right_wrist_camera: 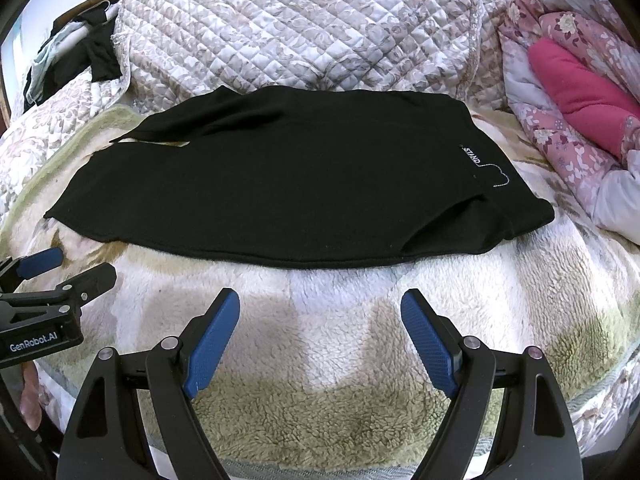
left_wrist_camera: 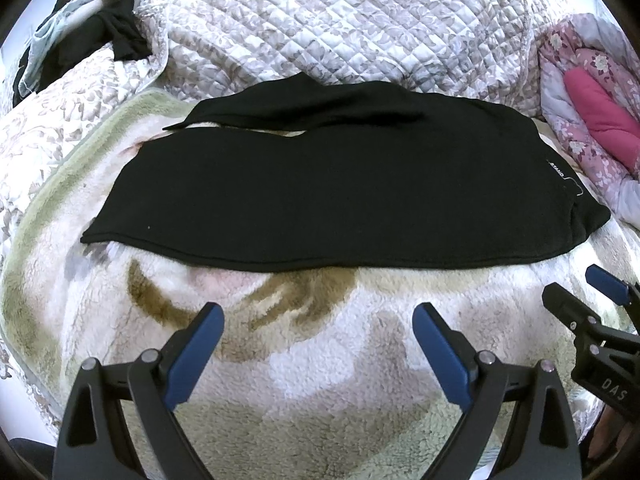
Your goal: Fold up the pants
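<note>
Black pants [left_wrist_camera: 320, 192] lie flat across a fluffy blanket [left_wrist_camera: 320, 360], waistband with a white label [left_wrist_camera: 556, 168] to the right and leg ends to the left; the far leg is partly bunched. They also show in the right wrist view [right_wrist_camera: 300, 184], with the label [right_wrist_camera: 474, 156]. My left gripper [left_wrist_camera: 318, 320] is open and empty, hovering over the blanket just short of the pants' near edge. My right gripper [right_wrist_camera: 320, 308] is open and empty, also just short of that edge. Each gripper shows at the side of the other's view: the right [left_wrist_camera: 580, 292] and the left [right_wrist_camera: 76, 266].
A quilted floral bedspread [left_wrist_camera: 340, 20] rises behind the pants. A pink floral quilt with a magenta lining [left_wrist_camera: 600, 120] lies at the right. Dark clothes [left_wrist_camera: 116, 28] hang at the far left. The blanket's edge runs along the left side.
</note>
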Demonstrator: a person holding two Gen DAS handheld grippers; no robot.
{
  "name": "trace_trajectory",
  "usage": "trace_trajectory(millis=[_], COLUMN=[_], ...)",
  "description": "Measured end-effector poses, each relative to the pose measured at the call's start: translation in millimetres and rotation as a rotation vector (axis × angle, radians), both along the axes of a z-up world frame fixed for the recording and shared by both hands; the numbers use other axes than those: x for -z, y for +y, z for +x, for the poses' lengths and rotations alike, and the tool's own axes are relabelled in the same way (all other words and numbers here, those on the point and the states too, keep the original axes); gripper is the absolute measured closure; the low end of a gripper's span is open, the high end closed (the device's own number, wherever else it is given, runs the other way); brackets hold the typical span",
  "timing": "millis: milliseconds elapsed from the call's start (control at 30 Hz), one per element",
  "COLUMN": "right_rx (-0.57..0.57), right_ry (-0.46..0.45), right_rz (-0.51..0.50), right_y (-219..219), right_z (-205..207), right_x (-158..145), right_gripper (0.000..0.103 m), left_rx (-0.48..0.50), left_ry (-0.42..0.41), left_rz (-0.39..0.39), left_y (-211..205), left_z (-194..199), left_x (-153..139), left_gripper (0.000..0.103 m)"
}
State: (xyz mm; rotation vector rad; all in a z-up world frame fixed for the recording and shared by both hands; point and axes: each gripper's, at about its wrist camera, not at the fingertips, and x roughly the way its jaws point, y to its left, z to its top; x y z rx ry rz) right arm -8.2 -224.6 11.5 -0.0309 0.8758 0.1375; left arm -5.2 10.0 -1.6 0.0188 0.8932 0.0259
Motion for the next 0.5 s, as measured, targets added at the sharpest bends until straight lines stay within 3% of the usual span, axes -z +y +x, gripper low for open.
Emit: trace_trajectory(millis=[500], right_rx=[-0.004], right_ry=[-0.004], right_rz=[-0.005], right_y=[0.9], right_z=[-0.8], right_x=[-1.9], right_gripper=[0.020], left_rx=[-0.006], left_ry=[-0.009], left_rz=[-0.012], left_y=[2.9], left_z=[0.8], left_x=[-1.9], left_gripper=[0.006])
